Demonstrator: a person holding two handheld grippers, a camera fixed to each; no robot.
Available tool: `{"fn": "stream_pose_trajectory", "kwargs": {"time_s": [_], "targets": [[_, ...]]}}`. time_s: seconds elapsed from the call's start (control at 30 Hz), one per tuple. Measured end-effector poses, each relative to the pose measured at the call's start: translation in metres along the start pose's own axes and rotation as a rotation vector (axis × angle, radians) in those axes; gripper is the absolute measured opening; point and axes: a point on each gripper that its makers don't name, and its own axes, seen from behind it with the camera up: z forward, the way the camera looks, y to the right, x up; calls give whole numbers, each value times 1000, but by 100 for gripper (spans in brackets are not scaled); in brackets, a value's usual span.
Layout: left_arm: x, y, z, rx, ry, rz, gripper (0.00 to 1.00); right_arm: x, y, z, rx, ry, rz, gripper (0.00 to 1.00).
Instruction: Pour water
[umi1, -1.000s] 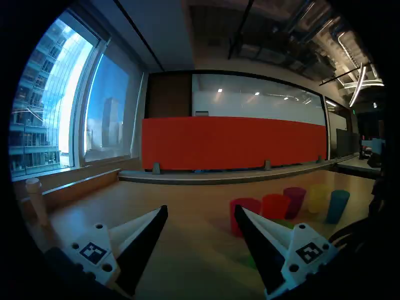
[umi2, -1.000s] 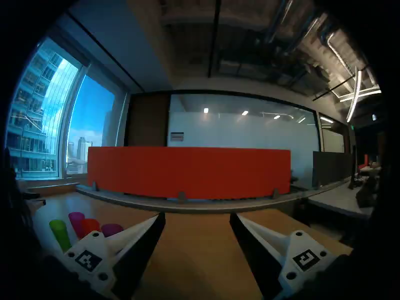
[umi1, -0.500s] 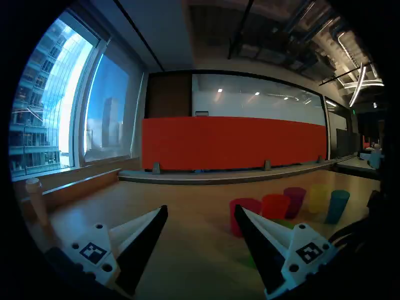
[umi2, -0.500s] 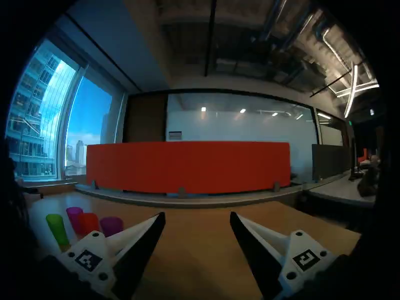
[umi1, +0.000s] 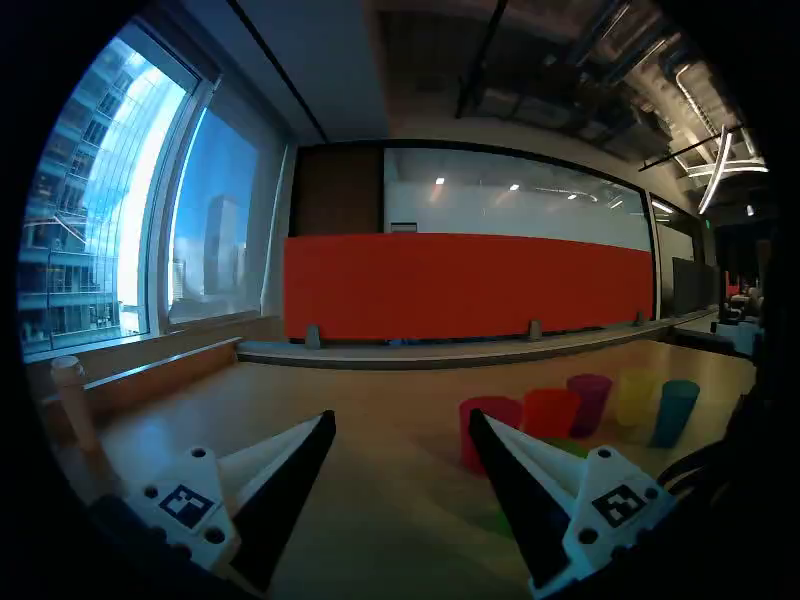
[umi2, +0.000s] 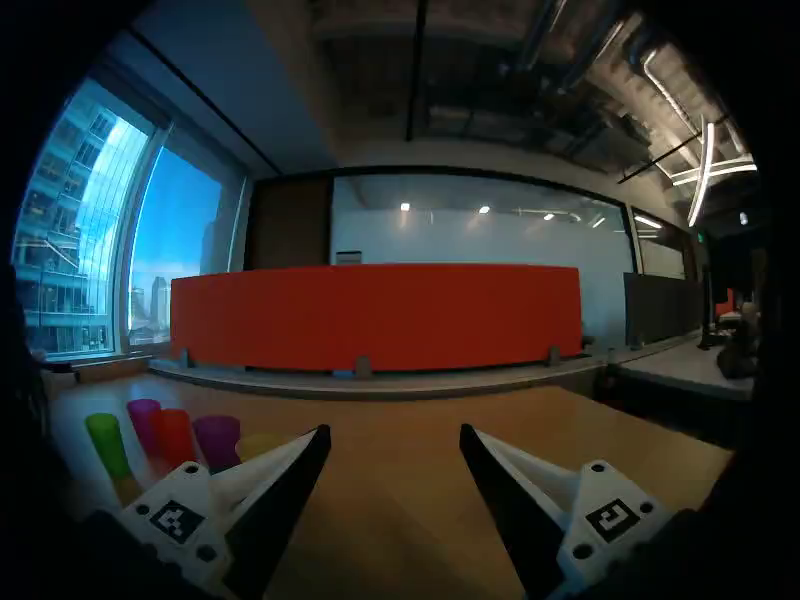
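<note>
I see my left gripper released above the wooden table, coloured cups at lower right. My right gripper is released too, the cups lower left.

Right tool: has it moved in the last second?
Yes. The right tool has tipped slightly downward: the red partition sits higher in its view.

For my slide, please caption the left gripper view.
Open left gripper over a wooden table, coloured cups ahead on the right.
</note>
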Motion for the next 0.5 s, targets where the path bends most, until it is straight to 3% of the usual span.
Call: {"fn": "stream_pose_trajectory", "kwargs": {"time_s": [0.5], "targets": [[0, 0, 0, 0, 0, 0, 99, -9, 3, -1, -6, -22, -8, 100]]}}
